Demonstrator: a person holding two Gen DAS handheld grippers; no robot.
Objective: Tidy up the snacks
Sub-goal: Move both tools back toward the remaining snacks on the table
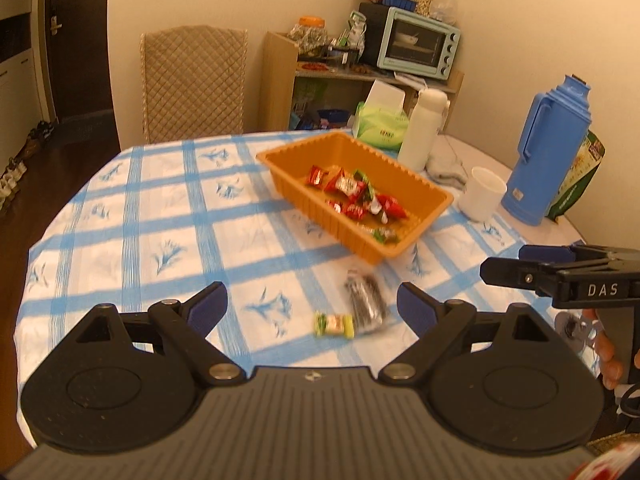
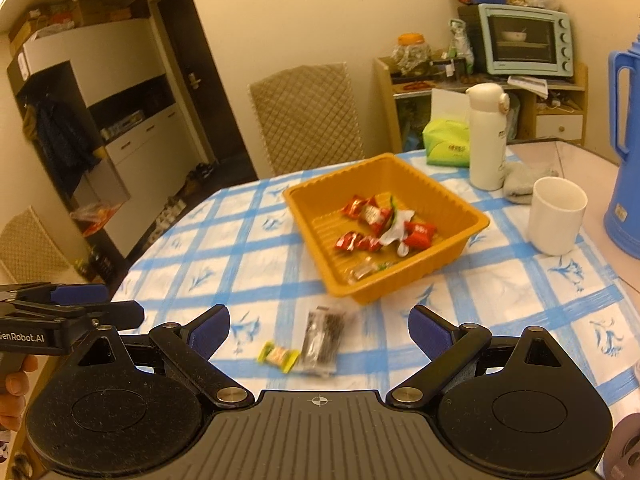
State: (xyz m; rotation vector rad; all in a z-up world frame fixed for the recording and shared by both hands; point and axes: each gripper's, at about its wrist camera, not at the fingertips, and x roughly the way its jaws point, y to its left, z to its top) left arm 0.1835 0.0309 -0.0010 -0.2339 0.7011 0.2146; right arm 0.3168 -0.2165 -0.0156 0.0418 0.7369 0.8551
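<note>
Yellow-green candy (image 1: pixel 334 324) and a dark packet (image 1: pixel 366 300) lay on the counter (image 1: pixel 160 208) just short of the orange tray (image 1: pixel 356 196); left gripper (image 1: pixel 312 306) and right gripper (image 2: pixel 319 330) hovered released, empty. Best approach: straddle one wrapper squarely, then clench.

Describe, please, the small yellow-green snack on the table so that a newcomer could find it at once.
Start from the orange tray on the blue-checked tablecloth. Two snacks lie on the cloth in front of its near corner, outside it. The yellow-green candy is the smaller one, left of the dark, clear-wrapped packet, and the only piece with bright yellow-green ends rather than red or dark wrapping.
</note>
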